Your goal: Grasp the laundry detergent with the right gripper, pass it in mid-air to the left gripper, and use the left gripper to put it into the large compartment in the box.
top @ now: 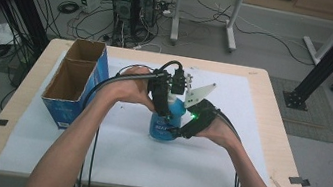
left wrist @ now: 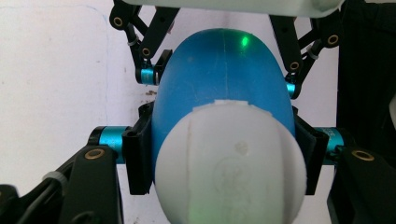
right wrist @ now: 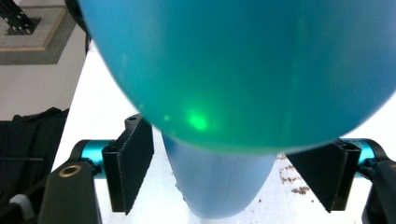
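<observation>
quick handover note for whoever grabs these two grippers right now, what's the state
Left gripper: shut on the blue bottle, pads clamped on its body just below the white cap.
Right gripper: open, pads apart from the bottle on both sides, jaws around its lower part.
Bottle stands upright on the white mat, mid-table. The open cardboard box stands at the table's left.
Done: bottle gripped from above. Left: probably moving it; not in the box yet.

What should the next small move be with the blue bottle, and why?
Probably draw the right gripper back from the blue bottle: in its own view the fingers stand apart from the bottle's sides, while the left gripper clamps it just below the white cap.
</observation>
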A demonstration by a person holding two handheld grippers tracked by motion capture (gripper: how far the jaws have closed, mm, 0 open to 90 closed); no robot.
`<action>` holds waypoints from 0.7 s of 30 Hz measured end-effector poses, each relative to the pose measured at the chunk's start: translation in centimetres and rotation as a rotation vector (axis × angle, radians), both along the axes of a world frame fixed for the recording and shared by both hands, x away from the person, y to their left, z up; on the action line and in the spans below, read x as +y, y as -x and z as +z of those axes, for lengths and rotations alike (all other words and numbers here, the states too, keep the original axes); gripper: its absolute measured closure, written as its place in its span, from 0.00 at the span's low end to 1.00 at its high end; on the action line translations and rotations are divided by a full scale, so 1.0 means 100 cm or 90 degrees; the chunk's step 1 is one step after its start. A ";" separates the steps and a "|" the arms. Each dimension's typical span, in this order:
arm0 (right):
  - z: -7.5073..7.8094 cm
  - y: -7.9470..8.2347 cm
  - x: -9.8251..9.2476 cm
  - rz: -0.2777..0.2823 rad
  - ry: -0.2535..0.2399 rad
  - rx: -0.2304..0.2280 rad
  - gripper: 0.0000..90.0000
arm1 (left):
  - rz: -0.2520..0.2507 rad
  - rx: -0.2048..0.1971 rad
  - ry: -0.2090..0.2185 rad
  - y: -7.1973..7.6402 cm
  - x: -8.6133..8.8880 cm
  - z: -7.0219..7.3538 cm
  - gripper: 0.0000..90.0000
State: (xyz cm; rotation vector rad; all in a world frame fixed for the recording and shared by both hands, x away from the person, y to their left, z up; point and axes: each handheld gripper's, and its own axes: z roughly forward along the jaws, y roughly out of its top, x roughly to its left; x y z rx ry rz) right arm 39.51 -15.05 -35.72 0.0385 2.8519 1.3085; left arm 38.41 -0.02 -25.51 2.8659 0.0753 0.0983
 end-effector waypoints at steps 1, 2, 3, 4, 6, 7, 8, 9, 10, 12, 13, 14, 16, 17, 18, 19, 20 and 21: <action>0.001 0.001 0.000 -0.005 0.001 0.010 0.26 | -0.001 0.000 -0.001 0.000 0.000 0.000 0.42; 0.001 0.001 0.000 -0.005 0.003 0.007 0.26 | -0.001 0.001 -0.003 0.000 0.001 0.000 0.42; 0.001 0.002 0.000 -0.006 0.005 0.010 0.26 | -0.009 0.000 -0.004 -0.001 0.001 0.000 0.42; 0.001 0.002 0.000 -0.020 0.003 0.013 0.26 | -0.011 -0.002 -0.008 -0.001 0.001 0.001 0.42; 0.002 0.002 -0.001 -0.021 0.002 0.009 0.25 | -0.008 -0.001 -0.004 -0.001 0.001 0.001 0.42; 0.002 0.002 -0.001 -0.020 0.003 0.009 0.25 | -0.006 -0.001 -0.001 -0.001 0.002 0.001 0.42; 0.002 0.002 -0.002 -0.020 0.002 0.009 0.25 | -0.006 0.000 0.000 -0.001 0.002 0.001 0.42; 0.002 0.004 -0.002 -0.025 0.011 0.024 0.25 | -0.009 -0.001 -0.008 -0.001 0.003 0.002 0.42; 0.002 0.003 -0.002 -0.021 0.008 0.009 0.25 | -0.008 0.000 -0.011 -0.001 0.003 0.003 0.42; 0.003 0.002 -0.004 -0.025 0.005 0.002 0.25 | -0.007 0.000 -0.008 -0.001 0.004 0.003 0.42; 0.004 0.003 -0.005 -0.027 0.007 0.005 0.25 | -0.006 0.000 -0.009 -0.001 0.004 0.003 0.42; 0.004 0.003 -0.006 -0.029 0.008 0.009 0.25 | -0.006 -0.001 -0.007 -0.001 0.005 0.004 0.42; 0.005 0.002 -0.009 -0.030 0.007 0.000 0.25 | -0.003 -0.001 -0.003 -0.001 0.006 0.005 0.42; 0.005 0.002 -0.010 -0.031 0.008 0.000 0.25 | -0.004 -0.001 -0.005 -0.001 0.006 0.006 0.42; 0.007 0.003 -0.012 -0.037 0.010 0.012 0.25 | -0.004 -0.002 -0.007 -0.001 0.006 0.007 0.42; 0.007 0.003 -0.013 -0.039 0.013 0.012 0.25 | -0.001 -0.002 -0.004 0.000 0.007 0.007 0.42; 0.007 0.004 -0.014 -0.044 0.020 0.007 0.25 | 0.000 -0.003 -0.005 0.000 0.007 0.008 0.42; 0.008 0.004 -0.015 -0.045 0.025 0.006 0.25 | 0.002 -0.002 -0.004 -0.001 0.008 0.008 0.42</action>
